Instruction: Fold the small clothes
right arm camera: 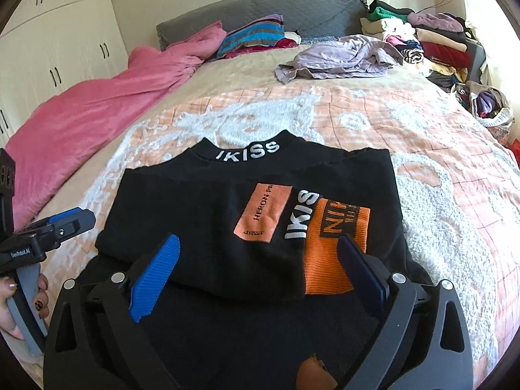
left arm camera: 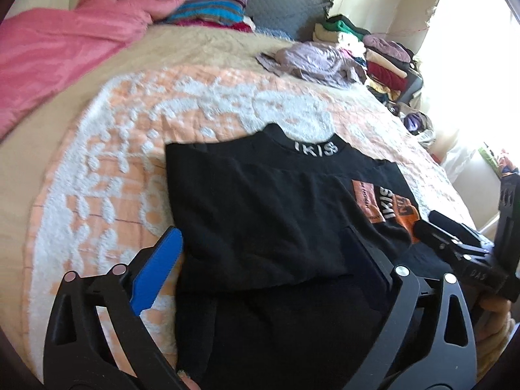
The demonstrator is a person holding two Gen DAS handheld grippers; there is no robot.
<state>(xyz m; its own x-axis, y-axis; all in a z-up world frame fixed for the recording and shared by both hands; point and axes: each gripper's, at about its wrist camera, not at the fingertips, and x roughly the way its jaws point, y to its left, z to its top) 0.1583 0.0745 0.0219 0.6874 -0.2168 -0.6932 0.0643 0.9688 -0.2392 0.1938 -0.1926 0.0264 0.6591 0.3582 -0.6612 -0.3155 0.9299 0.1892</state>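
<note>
A black shirt lies on the bed, on top of a peach and white blanket. The shirt is folded over, so its bottom part lies on top. White letters run along its collar. An orange patch and a lighter peach patch sit side by side on the folded part.

The right gripper is above the near edge of the shirt. Its two fingers are wide apart and nothing is between them. One blue finger is over the black cloth and the other is next to the orange patch.

The left gripper is also wide apart and holds nothing. It is over the left side of the shirt. A hand with dark painted nails holds its grey handle.

A pink blanket lies along the left side of the bed. A crumpled purple cloth and piles of clothes sit far back by the grey headboard
</note>
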